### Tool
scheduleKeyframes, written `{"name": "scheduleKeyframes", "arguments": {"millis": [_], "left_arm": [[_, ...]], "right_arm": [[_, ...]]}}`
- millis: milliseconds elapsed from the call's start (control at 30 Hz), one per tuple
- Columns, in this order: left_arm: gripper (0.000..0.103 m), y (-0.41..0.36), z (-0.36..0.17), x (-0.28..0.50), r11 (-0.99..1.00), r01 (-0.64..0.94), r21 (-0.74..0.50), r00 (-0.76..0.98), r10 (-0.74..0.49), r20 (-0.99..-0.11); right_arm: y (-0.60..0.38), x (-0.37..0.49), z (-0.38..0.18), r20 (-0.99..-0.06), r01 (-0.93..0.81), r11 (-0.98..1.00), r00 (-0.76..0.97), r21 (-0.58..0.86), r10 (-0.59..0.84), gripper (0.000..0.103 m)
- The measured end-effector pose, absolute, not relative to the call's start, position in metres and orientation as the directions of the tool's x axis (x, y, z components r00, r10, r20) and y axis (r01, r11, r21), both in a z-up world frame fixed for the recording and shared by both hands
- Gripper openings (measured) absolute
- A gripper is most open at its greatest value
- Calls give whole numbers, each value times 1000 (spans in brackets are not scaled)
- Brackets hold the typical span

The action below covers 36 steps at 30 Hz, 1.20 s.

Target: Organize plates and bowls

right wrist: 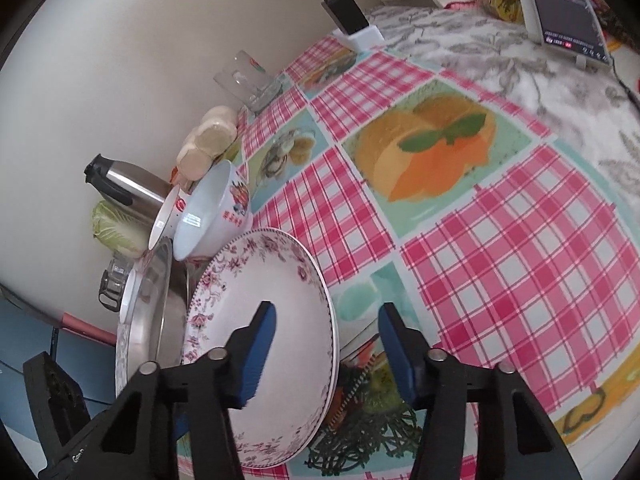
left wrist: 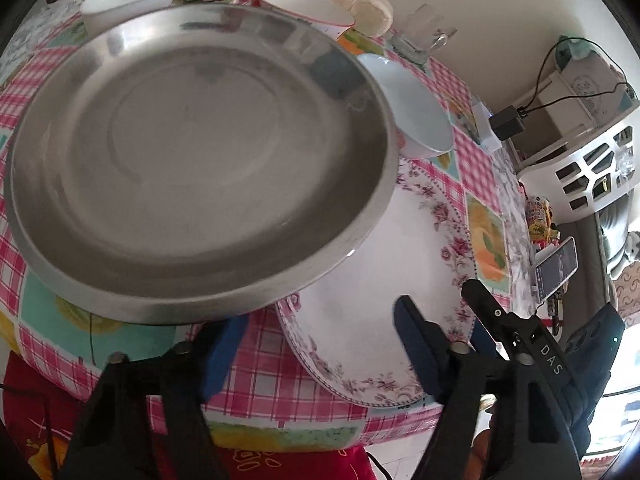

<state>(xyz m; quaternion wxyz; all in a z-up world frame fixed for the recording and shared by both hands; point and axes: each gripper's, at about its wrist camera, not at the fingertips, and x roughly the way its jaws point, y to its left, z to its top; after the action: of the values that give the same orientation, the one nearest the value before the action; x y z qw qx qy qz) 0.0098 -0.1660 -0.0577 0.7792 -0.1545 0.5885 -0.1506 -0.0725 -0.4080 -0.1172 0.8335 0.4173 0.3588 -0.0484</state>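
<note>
Plates: one steel plate, one floral plate between my right fingers, both pairs apart; three bowls beyond.

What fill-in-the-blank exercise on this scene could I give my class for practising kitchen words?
1. The large round steel dish overlaps the rim of the white plate whose border is printed with pink ____.
2. The right gripper straddles the rim of the ____ plate.
3. The tablecloth has pink-and-white ____ squares.
4. The clear drinking glass stands against the ____.

Missing words: flowers; floral; checked; wall
</note>
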Motion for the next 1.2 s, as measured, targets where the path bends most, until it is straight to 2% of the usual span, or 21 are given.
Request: {"name": "scheduleKeyframes", "arguments": {"millis": [133,333,533,700,800,1200], "left_arm": [[63,-163,-64,12,918,28,-397,286,-388,-876],[59,-161,-65,15,930,30,-367,349,-354,-868],[28,-158,-68,16,949,10,-316,400,-293,-868],[21,-158,-70,19,941,14,-339,400,-316,-860],[17,-166,-71,18,938,42,-344,386,-332,-861],[17,-191,-71,4,929,160,-334,344,-370,-863]], "right_arm": [[-410,-70,-122,-632,383,628,740,677,230,42],[-411,-67,-127,-624,376,619,742,690,246,29],[-405,-61,-127,-624,363,632,739,685,252,23],[-404,-58,-129,-644,376,649,727,662,236,11],[-407,-59,-131,-637,374,637,730,674,246,11],[-425,-74,-131,-649,414,625,734,662,201,12]]}}
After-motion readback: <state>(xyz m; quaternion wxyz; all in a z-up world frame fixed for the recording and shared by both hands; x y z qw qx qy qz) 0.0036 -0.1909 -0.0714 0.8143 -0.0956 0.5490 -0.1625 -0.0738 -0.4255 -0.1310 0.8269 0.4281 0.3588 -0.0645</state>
